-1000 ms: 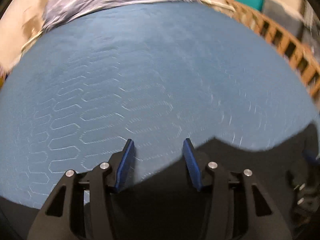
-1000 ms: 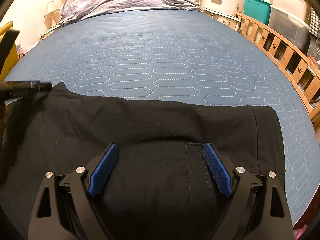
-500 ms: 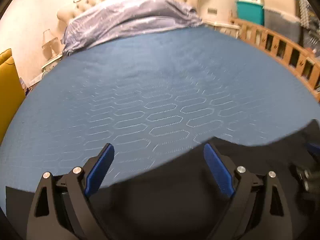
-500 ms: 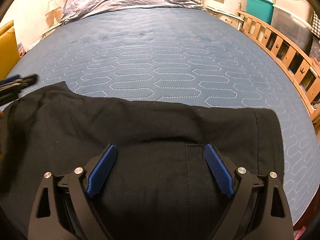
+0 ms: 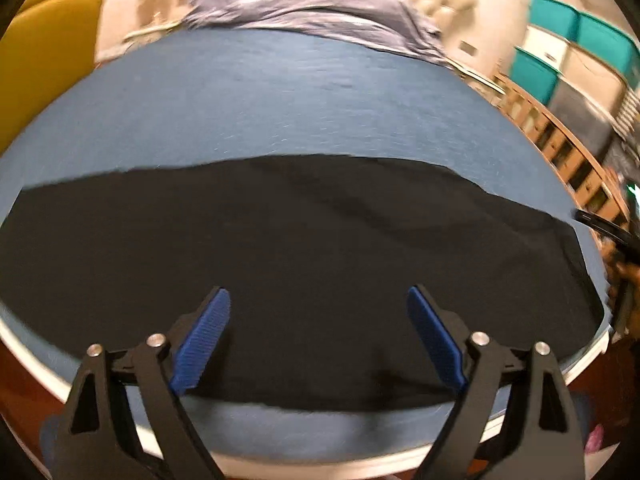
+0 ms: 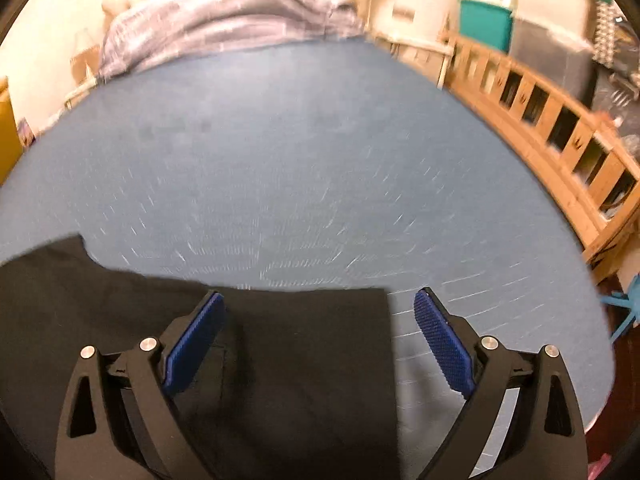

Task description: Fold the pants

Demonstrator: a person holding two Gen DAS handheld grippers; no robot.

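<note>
Item: black pants [image 5: 304,264], folded into a long flat band on the blue quilted bedcover [image 5: 320,112], close to the near bed edge. Long axis runs from 9 o'clock to 3 o'clock across the left wrist view; which end is the waist cannot be told. In the right wrist view one squared end lies at 6 o'clock, with bare cover beyond it toward 3 o'clock.

Left gripper [image 5: 318,320]: spread above the middle of the band, jaws narrowing, nothing pinched between the blue pads.

Right gripper [image 6: 320,320]: spread wide and widening, straddling the squared end's corner, holding nothing.

Step in hand, as judged: reaching for the next fold. To do it well, pinch both layers at the two corners of one end, lift together, carry that end level over the other and match edges before letting go.

Surroundings: grey bedding [image 5: 312,0] at 12 o'clock, wooden rail [image 6: 560,136] at 2 o'clock, yellow chair [image 5: 44,48] at 10 o'clock
</note>
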